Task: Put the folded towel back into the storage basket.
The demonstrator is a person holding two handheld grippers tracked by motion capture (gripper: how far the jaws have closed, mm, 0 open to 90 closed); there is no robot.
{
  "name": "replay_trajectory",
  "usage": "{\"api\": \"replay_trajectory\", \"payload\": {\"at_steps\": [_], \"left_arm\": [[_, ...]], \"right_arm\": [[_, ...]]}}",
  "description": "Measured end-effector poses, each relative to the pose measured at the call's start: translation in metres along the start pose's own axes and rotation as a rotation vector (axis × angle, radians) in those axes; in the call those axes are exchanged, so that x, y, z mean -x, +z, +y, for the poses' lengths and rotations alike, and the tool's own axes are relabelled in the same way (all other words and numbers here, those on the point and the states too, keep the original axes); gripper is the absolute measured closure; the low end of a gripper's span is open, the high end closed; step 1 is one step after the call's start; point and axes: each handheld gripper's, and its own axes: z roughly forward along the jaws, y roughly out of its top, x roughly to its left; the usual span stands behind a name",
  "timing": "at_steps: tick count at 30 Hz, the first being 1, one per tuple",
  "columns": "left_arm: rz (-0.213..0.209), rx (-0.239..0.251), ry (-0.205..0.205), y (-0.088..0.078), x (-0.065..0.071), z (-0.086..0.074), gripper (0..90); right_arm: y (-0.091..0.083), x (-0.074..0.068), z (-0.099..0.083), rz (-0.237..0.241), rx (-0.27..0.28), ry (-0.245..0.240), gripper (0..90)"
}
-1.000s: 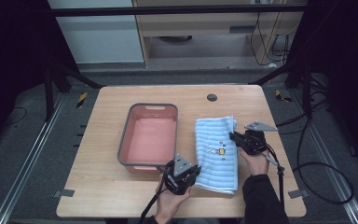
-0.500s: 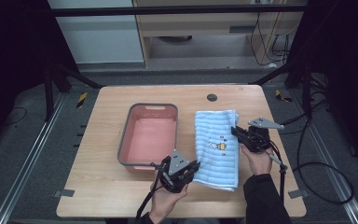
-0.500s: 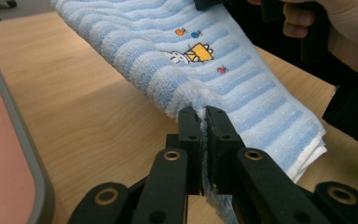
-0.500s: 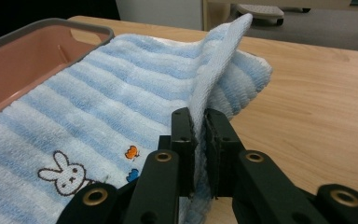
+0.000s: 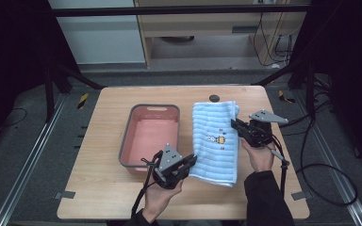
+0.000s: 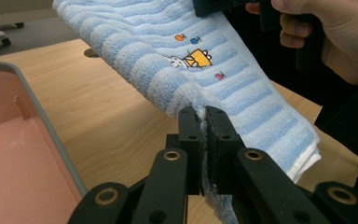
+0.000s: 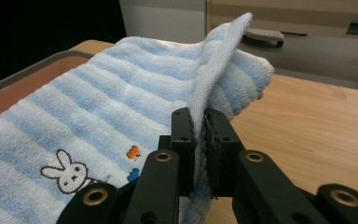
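The blue striped towel [image 5: 216, 141], now shifted slightly rightward and raised off the desk [image 5: 99, 197] along both gripped edges beside the pink tray [image 5: 127, 136], is pinched by the left gripper [image 6: 203, 122] and right gripper [image 7: 198, 122], fingers clamped on cloth, suggesting a lift or fold under way.

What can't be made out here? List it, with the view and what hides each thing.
- Tabletop under the towel: high view, covered by the cloth.
- Near wall of the pink bin: high view, behind the left gripper.
- The bin's far end: left gripper view, cut by the frame's left edge.
- Small embroidered figures beside the rabbit: right gripper view, partly behind the right gripper.
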Motion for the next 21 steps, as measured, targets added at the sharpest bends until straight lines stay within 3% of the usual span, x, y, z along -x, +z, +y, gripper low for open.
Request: {"api": "replay_trajectory", "payload": {"at_steps": [8,21], "left_arm": [[0.031,0.017,0.031,-0.015,-0.006,0.01,85.2],[0.079,0.051,0.029,-0.04,-0.025,0.022,85.2]], "right_arm": [[0.002,-0.014,0.018,0.013,0.024,-0.028,82.9],[0.01,-0.039,0.05,0.027,0.049,-0.072,83.0]]}}
